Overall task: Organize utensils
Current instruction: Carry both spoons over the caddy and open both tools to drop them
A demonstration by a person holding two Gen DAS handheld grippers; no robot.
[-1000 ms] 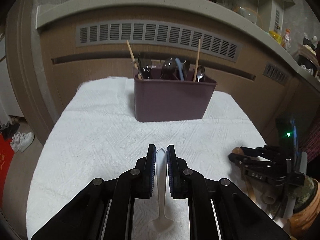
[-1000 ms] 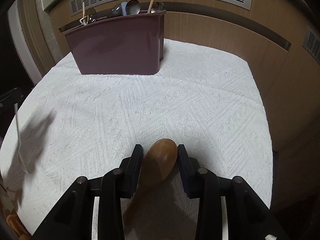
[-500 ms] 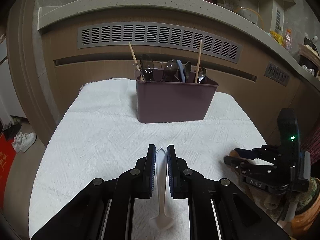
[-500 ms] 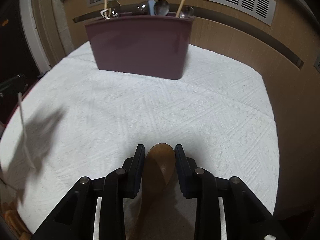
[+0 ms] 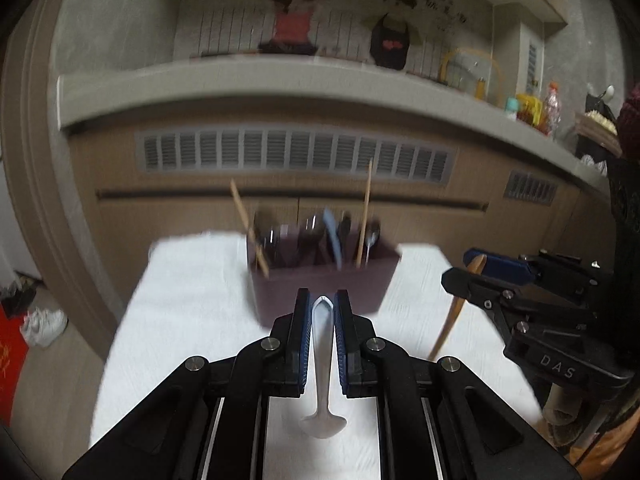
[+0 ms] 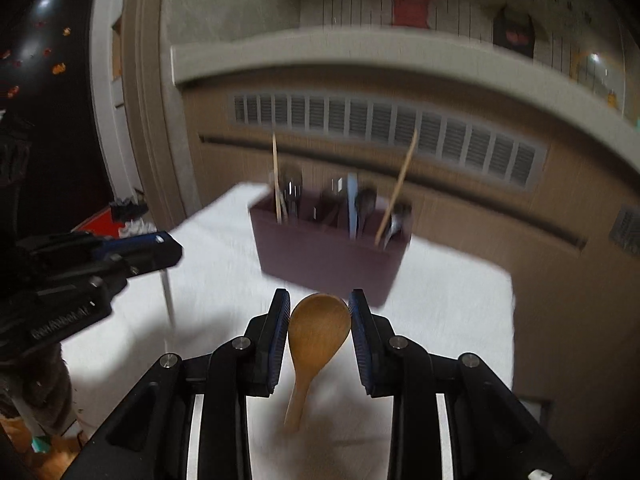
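My left gripper [image 5: 322,300] is shut on a white plastic spoon [image 5: 322,364], handle tip forward, bowl hanging down toward me. My right gripper [image 6: 319,300] is shut on a wooden spoon [image 6: 318,332], bowl forward, handle hanging down. Both are held up above the white-clothed table [image 5: 192,300], a short way in front of the maroon utensil holder [image 5: 320,280], also in the right wrist view [image 6: 324,256]. The holder contains several spoons and two wooden chopsticks. The right gripper [image 5: 476,270] shows in the left wrist view, the left gripper [image 6: 160,246] in the right wrist view. Both views are motion-blurred.
A brown cabinet wall with a vent grille [image 5: 296,156] stands close behind the table, under a counter ledge [image 5: 280,76] with bottles at the right. Floor with shoes [image 5: 44,324] lies left of the table.
Both grippers have lifted off the table with their spoons and tilted up. The wooden spoon, lying on the cloth a second ago, now hangs in the air. The holder appears lower in view.
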